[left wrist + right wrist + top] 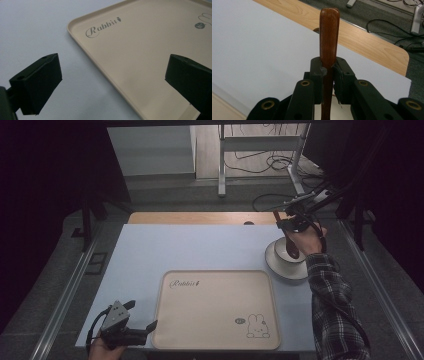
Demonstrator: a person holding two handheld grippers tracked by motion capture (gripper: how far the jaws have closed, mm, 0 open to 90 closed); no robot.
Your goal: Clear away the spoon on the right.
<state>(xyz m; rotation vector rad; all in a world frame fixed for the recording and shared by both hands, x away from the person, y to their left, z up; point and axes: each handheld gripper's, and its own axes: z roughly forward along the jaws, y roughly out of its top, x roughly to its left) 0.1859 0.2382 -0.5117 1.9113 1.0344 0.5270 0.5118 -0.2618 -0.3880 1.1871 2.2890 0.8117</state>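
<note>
The right tool [291,226] is clamped tight on a brown wooden spoon [329,37], its handle gripped between both pads and its end rising past them. In the high view the spoon's bowl hangs over a white bowl [285,251] on a white plate [278,269] at the bench's [200,247] right side. The left tool [134,325], jaws spread wide and holding nothing, sits low at the near-left edge, just beside a beige tray [220,310] printed with a rabbit [258,326].
</note>
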